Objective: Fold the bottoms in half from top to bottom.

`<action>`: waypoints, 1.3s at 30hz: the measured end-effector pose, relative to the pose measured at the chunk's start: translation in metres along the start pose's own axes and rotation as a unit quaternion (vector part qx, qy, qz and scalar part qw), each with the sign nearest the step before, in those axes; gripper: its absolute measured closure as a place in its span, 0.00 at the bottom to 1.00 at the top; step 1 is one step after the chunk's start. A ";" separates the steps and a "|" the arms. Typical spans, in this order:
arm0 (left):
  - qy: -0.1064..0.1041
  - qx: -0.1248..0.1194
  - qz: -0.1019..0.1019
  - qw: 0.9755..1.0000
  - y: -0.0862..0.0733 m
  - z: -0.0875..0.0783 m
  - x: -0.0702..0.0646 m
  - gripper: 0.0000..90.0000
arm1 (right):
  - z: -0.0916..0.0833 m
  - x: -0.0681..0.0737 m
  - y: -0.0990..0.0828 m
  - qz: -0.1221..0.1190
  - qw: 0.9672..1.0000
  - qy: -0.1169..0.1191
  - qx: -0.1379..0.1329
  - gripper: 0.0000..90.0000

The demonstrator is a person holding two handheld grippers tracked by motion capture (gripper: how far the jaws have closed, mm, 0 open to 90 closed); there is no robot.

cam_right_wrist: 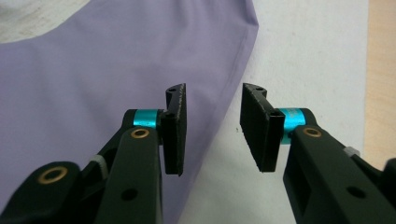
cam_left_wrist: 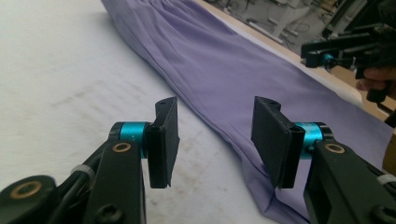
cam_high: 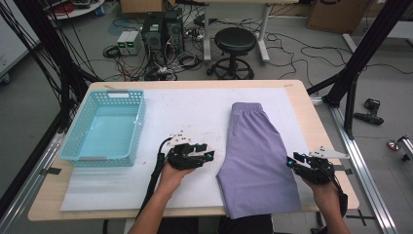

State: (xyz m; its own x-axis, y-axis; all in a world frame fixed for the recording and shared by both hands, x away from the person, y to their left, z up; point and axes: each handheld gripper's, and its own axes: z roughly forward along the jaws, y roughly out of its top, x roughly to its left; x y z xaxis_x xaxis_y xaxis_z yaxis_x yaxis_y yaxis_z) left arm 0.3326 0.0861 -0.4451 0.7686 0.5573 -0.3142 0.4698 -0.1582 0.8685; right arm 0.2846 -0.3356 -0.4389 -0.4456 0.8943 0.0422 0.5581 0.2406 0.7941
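left gripper (cam_left_wrist: pixel 215 140) up close, jaws apart on nothing, purple shorts (cam_left_wrist: pixel 243 79) edge running off toward one o'clock just beyond them. right gripper (cam_right_wrist: pixel 212 128) jaws also apart, the hem slanting between them from twelve o'clock.

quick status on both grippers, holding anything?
Left gripper: open, nothing held; fingers straddle the near edge of the purple shorts.
Right gripper: open, nothing held; shorts' hem lies between the fingers.
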 end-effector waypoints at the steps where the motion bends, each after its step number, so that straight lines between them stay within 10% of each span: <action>1: -0.003 0.007 -0.001 1.000 -0.002 0.005 -0.002 0.57 | 0.001 0.000 -0.001 0.000 1.000 -0.001 0.000 0.66; 9: -0.010 0.072 0.000 0.997 -0.008 0.034 -0.015 0.59 | 0.006 0.003 -0.004 0.001 1.000 0.002 0.016 0.62; 17: -0.009 0.132 0.014 0.991 -0.011 0.039 -0.025 0.87 | 0.013 0.005 -0.006 0.007 0.999 0.015 0.049 0.78; 25: -0.009 0.138 0.016 0.990 -0.015 0.034 -0.031 0.98 | 0.010 0.006 -0.011 0.032 0.997 0.018 0.066 0.98; 39: -0.031 0.153 0.022 0.987 -0.036 -0.005 -0.046 0.98 | -0.019 0.043 -0.029 0.034 0.995 0.040 0.090 0.99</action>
State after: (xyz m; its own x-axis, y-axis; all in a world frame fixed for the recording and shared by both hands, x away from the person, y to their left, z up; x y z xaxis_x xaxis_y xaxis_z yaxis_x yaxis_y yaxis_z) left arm 0.2786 0.0700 -0.4599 0.8120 0.4953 -0.3088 0.5369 -0.4263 0.7281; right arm 0.2357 -0.3110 -0.4490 -0.4518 0.8801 0.1460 0.7021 0.2498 0.6668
